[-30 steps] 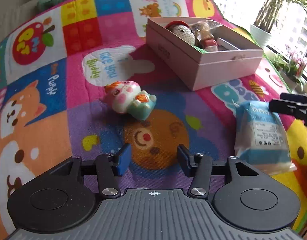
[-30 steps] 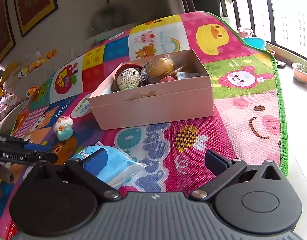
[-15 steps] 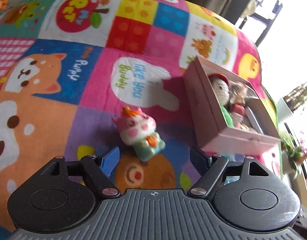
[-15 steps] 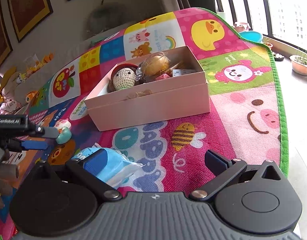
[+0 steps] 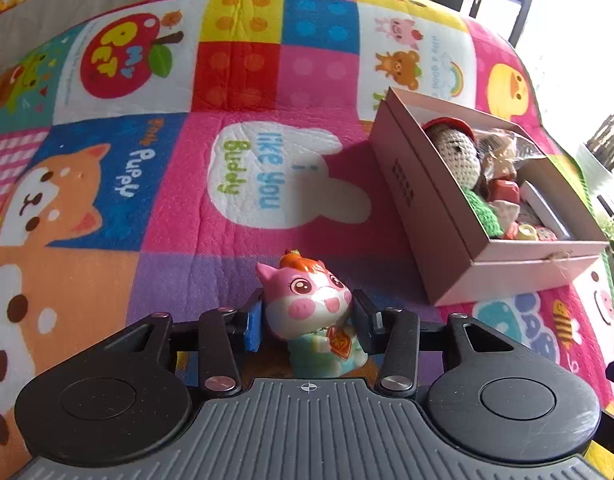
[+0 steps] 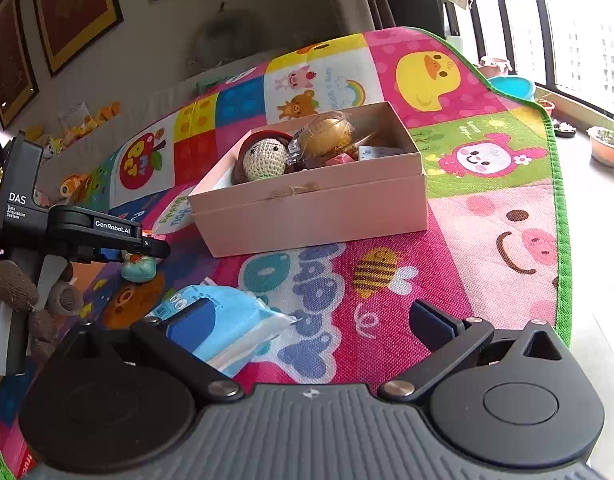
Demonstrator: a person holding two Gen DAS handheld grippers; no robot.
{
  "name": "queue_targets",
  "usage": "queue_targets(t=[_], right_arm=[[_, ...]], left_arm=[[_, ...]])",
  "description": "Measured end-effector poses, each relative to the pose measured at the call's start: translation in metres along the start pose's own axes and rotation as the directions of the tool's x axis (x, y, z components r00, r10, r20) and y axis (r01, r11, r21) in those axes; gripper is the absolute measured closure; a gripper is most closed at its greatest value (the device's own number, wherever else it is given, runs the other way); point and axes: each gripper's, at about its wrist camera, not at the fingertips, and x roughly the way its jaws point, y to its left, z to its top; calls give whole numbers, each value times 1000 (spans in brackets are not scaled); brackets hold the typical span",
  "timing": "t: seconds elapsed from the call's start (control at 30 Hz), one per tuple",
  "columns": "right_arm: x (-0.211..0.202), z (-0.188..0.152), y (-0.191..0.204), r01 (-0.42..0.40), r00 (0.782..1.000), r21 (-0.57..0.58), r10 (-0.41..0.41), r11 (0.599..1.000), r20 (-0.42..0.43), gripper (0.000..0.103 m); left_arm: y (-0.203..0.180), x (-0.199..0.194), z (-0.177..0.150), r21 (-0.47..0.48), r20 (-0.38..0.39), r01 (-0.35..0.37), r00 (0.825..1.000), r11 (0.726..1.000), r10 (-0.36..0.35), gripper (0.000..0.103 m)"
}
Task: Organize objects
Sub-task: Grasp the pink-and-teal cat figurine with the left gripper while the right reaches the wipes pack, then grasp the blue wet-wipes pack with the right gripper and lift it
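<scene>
Left gripper [image 5: 309, 324] low over the play mat [image 5: 187, 208], its fingers [image 5: 253, 326] standing either side of the pig toy [image 5: 313, 312]. Toy squarely between them: blue pad just beside its left cheek, dark pad just beside its right cheek and shoulder. Jaws just been closing in around the toy; firm press on it cannot be told, though both pads look to be touching its sides. Toy upright on the mat, head poking out past the fingertips, body tucked back between the fingers.

Pink box [image 5: 467, 216] beyond the toy and off to its right, well apart from it, open on top. Inside the box: crochet doll [image 5: 457, 152] at the far end, wrapped bits and small red pieces nearer the close end.

From the right wrist view, left gripper [image 6: 143, 246] seen side-on over the toy [image 6: 139, 268], to the left of the box [image 6: 315, 208].

Right gripper [image 6: 311, 320] spread wide, fingers [image 6: 431, 320] released, nothing grasped. Blue wipes pack [image 6: 227, 320] lying flat on the mat in front of the box, partly behind the left-hand finger, touching or not cannot be told.
</scene>
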Motion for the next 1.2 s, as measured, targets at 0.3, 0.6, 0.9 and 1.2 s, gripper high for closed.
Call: queue_targets(t=[0.3, 0.6, 0.9, 1.2], right_arm=[[-17, -11, 56, -87, 995, -198, 74, 976, -72, 0], [-23, -31, 86, -56, 990, -329, 9, 943, -141, 0], [-23, -28, 80, 133, 981, -407, -177, 904, -74, 0], [-44, 1, 62, 143, 986, -327, -163, 934, -37, 0]], left_arm=[[8, -53, -74, 43, 43, 135, 990, 990, -137, 54], [14, -78, -118, 58, 135, 157, 977, 986, -164, 54], [13, -77, -126, 84, 180, 150, 970, 985, -163, 54], [18, -76, -126, 63, 188, 173, 965, 983, -182, 53]])
